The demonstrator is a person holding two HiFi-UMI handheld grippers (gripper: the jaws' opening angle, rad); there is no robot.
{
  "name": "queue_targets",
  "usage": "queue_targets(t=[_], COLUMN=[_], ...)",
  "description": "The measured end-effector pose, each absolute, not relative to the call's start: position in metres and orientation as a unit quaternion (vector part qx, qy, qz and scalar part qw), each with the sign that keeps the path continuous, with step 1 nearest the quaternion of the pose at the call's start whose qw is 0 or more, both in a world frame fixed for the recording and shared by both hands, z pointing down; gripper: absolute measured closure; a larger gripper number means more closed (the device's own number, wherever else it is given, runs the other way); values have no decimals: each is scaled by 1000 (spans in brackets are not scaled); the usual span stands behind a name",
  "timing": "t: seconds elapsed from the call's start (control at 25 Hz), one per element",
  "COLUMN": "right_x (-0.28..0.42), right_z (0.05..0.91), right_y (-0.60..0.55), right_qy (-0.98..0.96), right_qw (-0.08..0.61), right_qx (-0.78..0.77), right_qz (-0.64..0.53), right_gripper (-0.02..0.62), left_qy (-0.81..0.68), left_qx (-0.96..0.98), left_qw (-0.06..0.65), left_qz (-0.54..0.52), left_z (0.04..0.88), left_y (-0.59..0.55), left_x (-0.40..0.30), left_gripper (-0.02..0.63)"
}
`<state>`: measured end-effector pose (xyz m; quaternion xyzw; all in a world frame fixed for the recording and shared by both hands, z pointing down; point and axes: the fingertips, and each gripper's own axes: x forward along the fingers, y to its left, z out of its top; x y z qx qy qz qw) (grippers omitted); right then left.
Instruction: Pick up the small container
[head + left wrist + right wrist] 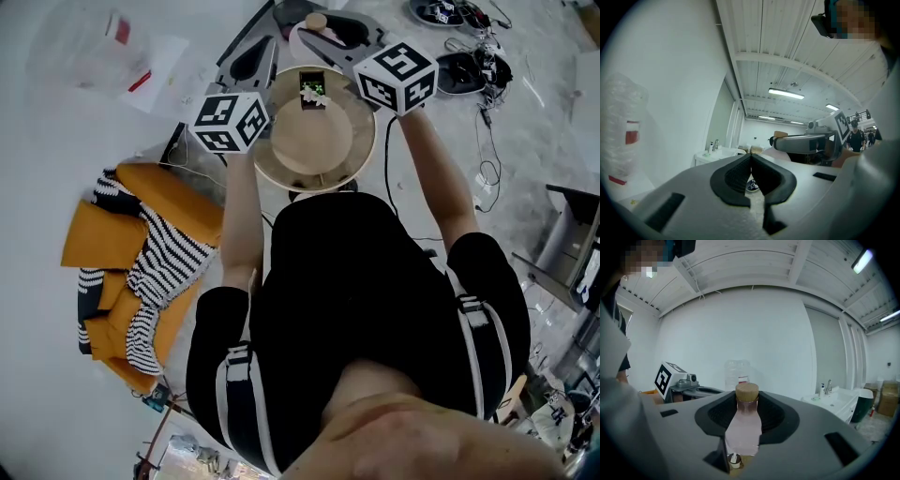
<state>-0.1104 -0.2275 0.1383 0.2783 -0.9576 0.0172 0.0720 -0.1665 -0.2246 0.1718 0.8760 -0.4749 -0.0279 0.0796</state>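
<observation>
The small container (744,427) is a pale pink bottle with a cork stopper (746,392). It stands upright between the dark pads of my right gripper (746,408), which is shut on it. In the head view the cork (316,21) shows at the tip of the right gripper (326,30), held beyond the far rim of a round wooden table (281,150). My left gripper (751,158) is shut with its pads touching and nothing between them. In the head view the left gripper (251,64) sits to the left of the table.
A small dark object with green on it (312,92) lies on the table's far side. Orange and striped cloths (141,262) lie on the floor at left, a clear plastic bag (103,47) beyond them. Cables and dark gear (469,66) lie at right. The person's body fills the lower frame.
</observation>
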Motion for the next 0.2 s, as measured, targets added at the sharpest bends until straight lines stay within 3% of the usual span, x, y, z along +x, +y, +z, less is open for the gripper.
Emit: queue_targets(t=[0.2], right_x=[-108], right_z=[138], right_y=[-229], right_qy=[-956], right_qw=[73], right_qx=[283], right_qz=[17], right_gripper=[456], left_qy=[-474], left_qx=[877], left_qw=[80], left_qz=[-27], left_z=[171], left_y=[-223], left_x=[-165], left_gripper=[588])
